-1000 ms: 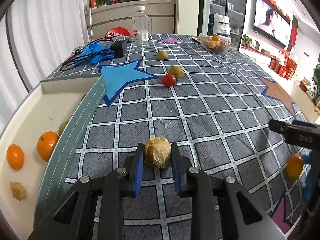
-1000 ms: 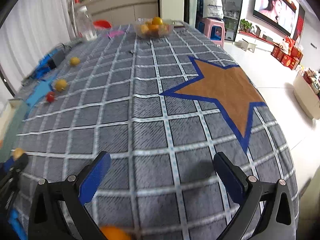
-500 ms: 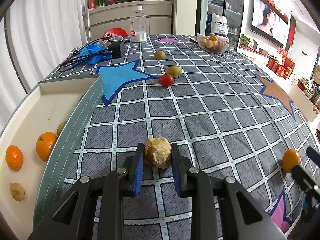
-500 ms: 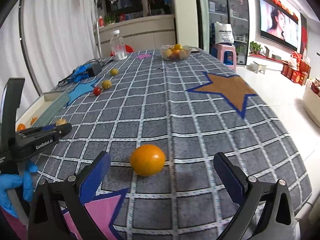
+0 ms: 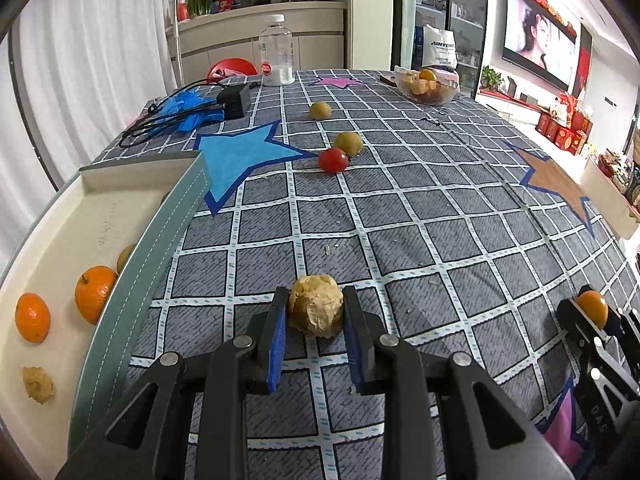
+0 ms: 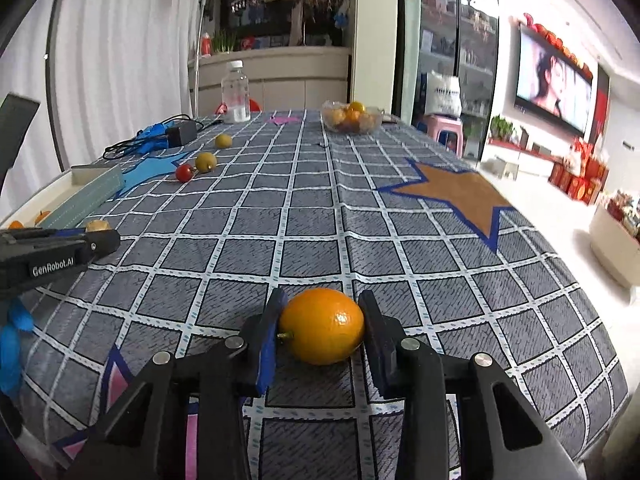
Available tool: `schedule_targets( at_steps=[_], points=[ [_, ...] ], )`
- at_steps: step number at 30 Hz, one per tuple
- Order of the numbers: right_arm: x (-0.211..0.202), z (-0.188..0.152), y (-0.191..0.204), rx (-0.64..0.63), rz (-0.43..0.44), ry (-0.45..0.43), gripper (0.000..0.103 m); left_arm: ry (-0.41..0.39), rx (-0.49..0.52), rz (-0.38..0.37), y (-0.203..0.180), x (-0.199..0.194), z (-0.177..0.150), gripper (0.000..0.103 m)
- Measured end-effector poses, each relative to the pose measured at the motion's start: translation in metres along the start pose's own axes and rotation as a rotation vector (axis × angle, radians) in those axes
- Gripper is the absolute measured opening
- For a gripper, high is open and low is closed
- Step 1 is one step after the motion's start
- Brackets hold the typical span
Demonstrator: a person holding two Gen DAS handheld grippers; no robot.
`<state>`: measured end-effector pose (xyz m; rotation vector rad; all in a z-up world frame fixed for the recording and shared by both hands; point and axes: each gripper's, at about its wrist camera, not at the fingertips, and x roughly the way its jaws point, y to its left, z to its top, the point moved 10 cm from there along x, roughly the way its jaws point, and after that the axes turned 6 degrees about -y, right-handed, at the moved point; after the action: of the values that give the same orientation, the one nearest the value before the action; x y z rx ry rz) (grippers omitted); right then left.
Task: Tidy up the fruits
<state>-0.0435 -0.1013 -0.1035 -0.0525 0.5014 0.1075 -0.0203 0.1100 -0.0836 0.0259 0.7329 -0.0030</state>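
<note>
Two grips show: the left gripper (image 5: pixel 316 316) clamps a wrinkled tan fruit (image 5: pixel 316 310) on the checked tablecloth (image 5: pixel 420 208), and the right gripper (image 6: pixel 322 330), jaws just closed in, pinches an orange (image 6: pixel 322 326). Only the left wrist view looks into the tray (image 5: pixel 72 232), which holds two oranges (image 5: pixel 95 293). Only the right wrist view shows "GenRobot.AI" lettering (image 6: pixel 53 267) on the left gripper's side.

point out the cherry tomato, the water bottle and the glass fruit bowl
cherry tomato (image 5: pixel 333 160), left wrist view, on the middle of its red skin
water bottle (image 5: pixel 276 54), left wrist view, on the clear body above the label
glass fruit bowl (image 6: pixel 352 126), right wrist view, on its front glass wall
</note>
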Motion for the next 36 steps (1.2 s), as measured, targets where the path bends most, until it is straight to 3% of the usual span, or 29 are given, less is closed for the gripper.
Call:
schedule_targets(
  at_steps=[5,36],
  points=[
    [-0.0035,-0.0006,0.0024,-0.048,-0.030,-0.038,0.038,0.000,0.001,0.003,-0.0006,-0.0002,-0.0002,0.029],
    [-0.0037,0.0000,0.0018,-0.036,-0.023,-0.036,0.039,-0.001,0.001,0.007,0.0005,0.0002,-0.0001,0.030]
  ],
)
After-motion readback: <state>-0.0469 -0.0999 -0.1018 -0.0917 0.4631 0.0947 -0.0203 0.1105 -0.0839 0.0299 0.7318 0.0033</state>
